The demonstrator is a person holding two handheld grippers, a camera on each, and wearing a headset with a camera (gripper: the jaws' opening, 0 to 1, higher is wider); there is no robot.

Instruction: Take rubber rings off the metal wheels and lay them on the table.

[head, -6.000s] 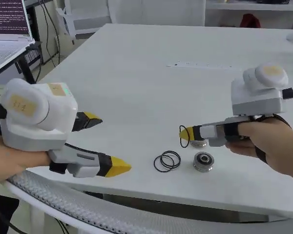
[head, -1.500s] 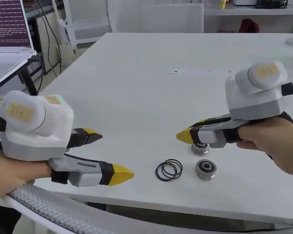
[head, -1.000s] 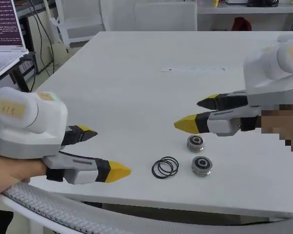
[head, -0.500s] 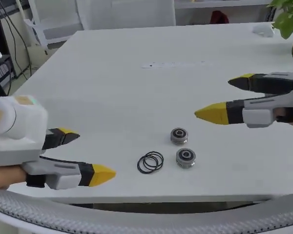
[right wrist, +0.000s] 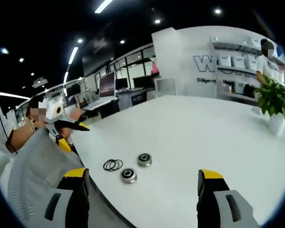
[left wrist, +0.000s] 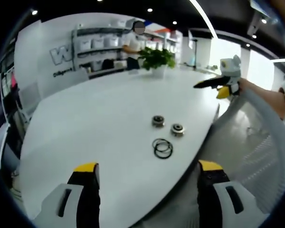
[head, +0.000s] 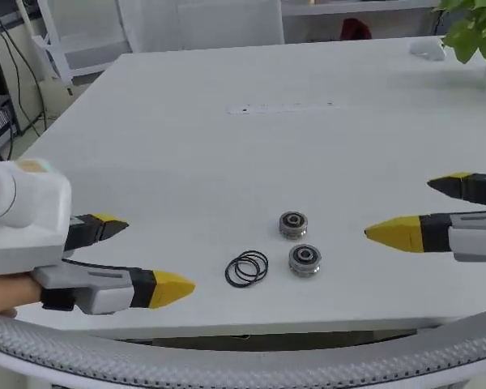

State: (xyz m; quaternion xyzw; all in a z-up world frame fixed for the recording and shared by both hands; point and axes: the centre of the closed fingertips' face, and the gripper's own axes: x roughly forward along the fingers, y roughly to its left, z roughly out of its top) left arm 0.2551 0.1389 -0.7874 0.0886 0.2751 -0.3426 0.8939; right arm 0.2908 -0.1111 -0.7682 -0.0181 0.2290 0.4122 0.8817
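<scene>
left claw: wide, nothing between the jaws. it hovers over the near-left edge of the tabletop, yellow tips aimed toward the parts. right claw: also wide and empty, hovers at the right side above the surface, tips pointing left toward the wheels. both are clear of the parts.

rubber rings: small pile of thin black rings, looks like three, overlapping. they lie flat on the tabletop near the front edge, between the two claws. just right of the pile, apart from it, sit the two metal wheels. near wheel is beside the rings, far wheel just behind it with a small gap. both lie flat, dark hub facing up. can't tell whether any ring sits in a wheel groove.

left gripper view: own jaws spread wide at the bottom, rings nearest, wheels behind, right claw at the upper right in a hand. right gripper view: jaws spread wide, wheels and rings ahead to the left, left claw beyond them.

plant at the far right; mesh chair back along the bottom of the head view.
</scene>
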